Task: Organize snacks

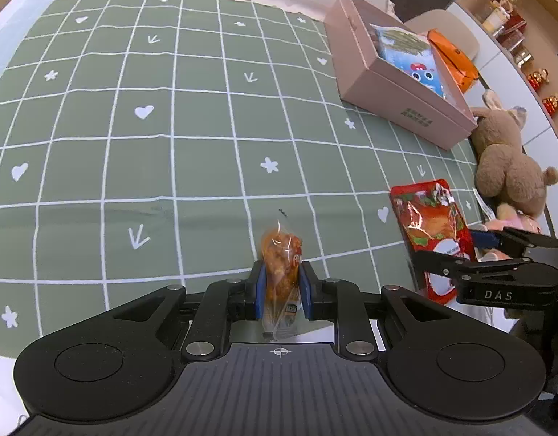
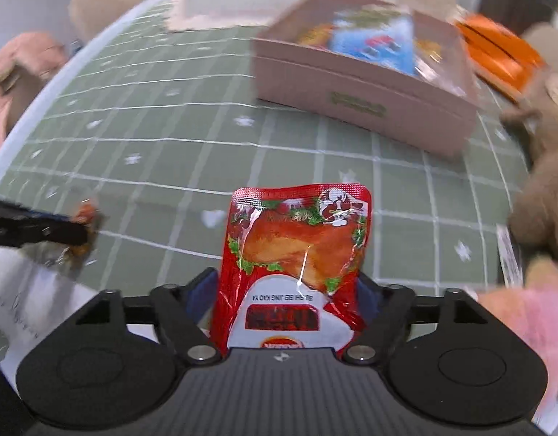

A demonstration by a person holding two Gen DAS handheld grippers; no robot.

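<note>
My left gripper (image 1: 281, 278) is shut on a small clear packet of orange snack (image 1: 282, 254), which stands upright between the blue pads just above the green checked cloth (image 1: 133, 145). In the right wrist view a red roast-duck pouch (image 2: 297, 247) sits sharp between the wide-set fingers of my right gripper (image 2: 286, 289), gripped by its sides and carried above the cloth. From the left wrist view the right gripper (image 1: 446, 245) and the red pouch (image 1: 429, 218) show at the right. A pink cardboard box (image 1: 395, 109) (image 2: 351, 109) stands further off, with a blue packet (image 1: 416, 61) (image 2: 373, 43) inside.
An orange packet (image 1: 453, 58) (image 2: 496, 54) lies behind the box. A brown plush toy (image 1: 507, 167) (image 2: 547, 181) and a pink plush (image 2: 525, 309) sit at the table's right edge. The left gripper (image 2: 79, 225) enters from the left in the right wrist view. White papers lie near the front edge.
</note>
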